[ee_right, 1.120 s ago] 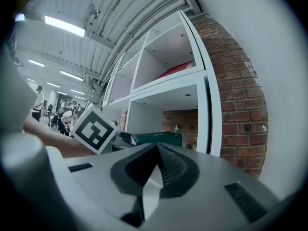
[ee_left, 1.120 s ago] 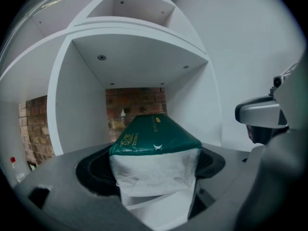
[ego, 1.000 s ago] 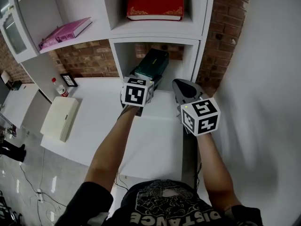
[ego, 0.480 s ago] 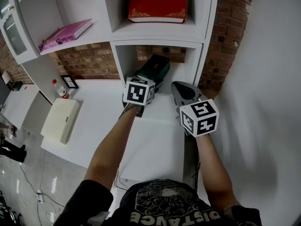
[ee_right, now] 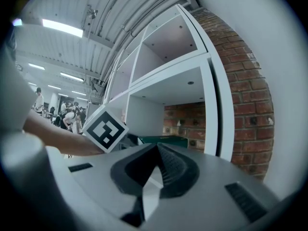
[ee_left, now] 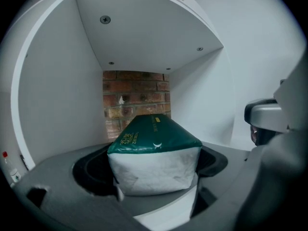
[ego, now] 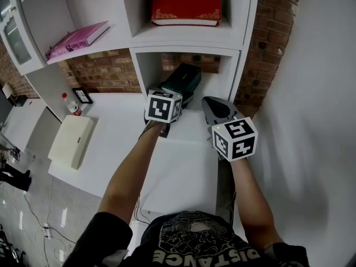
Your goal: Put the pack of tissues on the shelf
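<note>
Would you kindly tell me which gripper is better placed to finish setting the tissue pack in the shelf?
The left gripper. Its opening jaws have the tissue pack between them, inside the shelf compartment; the right gripper is shut, empty and outside it.

Pack of tissues (ego: pixel 182 80) in the shelf compartment (ego: pixel 142 71) at 12 o'clock, brick wall (ee_left: pixel 137 93) behind, hardcover book (ego: pixel 186 3) in the compartment above, paperback (ego: pixel 75 39) at 10 o'clock, picture frame (ego: pixel 82 95) and bottle (ego: pixel 69 103) side by side on the desk (ego: pixel 122 132) at 9 o'clock, flat box (ego: pixel 71 139) before them.
</note>
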Tool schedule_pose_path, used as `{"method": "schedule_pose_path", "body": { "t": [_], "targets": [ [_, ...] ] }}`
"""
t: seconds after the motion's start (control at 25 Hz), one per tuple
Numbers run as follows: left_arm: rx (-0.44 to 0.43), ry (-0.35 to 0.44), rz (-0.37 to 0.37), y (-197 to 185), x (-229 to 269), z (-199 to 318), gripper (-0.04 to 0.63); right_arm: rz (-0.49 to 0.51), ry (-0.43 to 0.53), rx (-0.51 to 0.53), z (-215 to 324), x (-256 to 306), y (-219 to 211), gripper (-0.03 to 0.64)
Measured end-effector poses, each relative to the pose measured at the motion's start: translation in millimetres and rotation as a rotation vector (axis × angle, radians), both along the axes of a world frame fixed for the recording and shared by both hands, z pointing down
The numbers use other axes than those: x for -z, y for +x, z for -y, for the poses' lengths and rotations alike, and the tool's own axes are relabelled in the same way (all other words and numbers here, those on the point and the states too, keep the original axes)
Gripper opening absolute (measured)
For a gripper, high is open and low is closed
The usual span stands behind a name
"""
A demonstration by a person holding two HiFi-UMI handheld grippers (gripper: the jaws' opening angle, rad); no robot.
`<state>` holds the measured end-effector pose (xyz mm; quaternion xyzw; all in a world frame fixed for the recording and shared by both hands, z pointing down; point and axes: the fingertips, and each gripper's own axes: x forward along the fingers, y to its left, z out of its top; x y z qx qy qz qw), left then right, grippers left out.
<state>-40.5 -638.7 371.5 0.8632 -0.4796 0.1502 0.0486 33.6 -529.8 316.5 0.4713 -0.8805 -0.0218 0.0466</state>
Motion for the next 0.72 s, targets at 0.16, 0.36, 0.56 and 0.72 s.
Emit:
{"method": "schedule_pose_path", "body": {
  "t": [0.16,0.36,0.56,0.72],
  "targets": [
    [0.023,0.019,-0.041,-6,7,-6,0.494,0.002,-0.005,-0.002,-3,-1,2,0.005],
    [0.026,0.049,-0.051,-12,17,-20,0.492,0.009,-0.005,0.005,-9,1,-1,0.005],
    [0.014,0.097,-0.062,-20,36,-40,0.442,0.014,-0.007,0.022,-15,4,-8,0.005],
    [0.018,0.131,-0.076,-29,50,-55,0.431,0.019,-0.01,0.035,-17,4,-13,0.005]
  ]
}}
